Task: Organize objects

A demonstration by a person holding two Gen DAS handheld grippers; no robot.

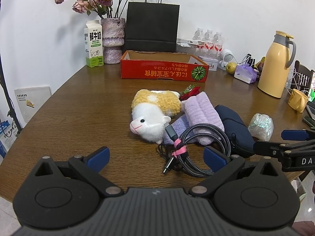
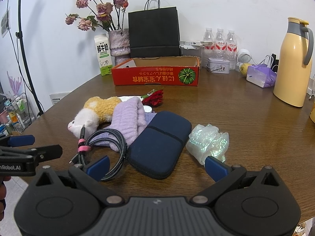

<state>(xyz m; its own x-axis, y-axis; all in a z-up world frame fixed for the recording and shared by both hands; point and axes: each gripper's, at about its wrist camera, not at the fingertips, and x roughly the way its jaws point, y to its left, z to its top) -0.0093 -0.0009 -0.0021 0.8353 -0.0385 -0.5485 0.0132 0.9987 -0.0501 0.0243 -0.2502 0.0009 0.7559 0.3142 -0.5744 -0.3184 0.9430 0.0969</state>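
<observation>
On the brown wooden desk [image 1: 78, 102] lies a pile: a white and yellow plush alpaca [image 1: 151, 114], a lilac knitted cloth [image 1: 202, 114], a braided black cable [image 2: 110, 143] and a dark blue zipped pouch [image 2: 159, 145]. The left gripper [image 1: 156, 157] and right gripper [image 2: 156, 165] hover near it, jaws wide open, holding nothing. The red cardboard box [image 2: 155, 76] stands behind.

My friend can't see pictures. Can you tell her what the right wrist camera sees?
The open right tool hovers over a wooden table, aimed at a navy zip pouch. Around the pouch lie a coiled cable, a purple cloth, a plush toy and a shiny crumpled wrapper; an open red box sits behind.
</observation>
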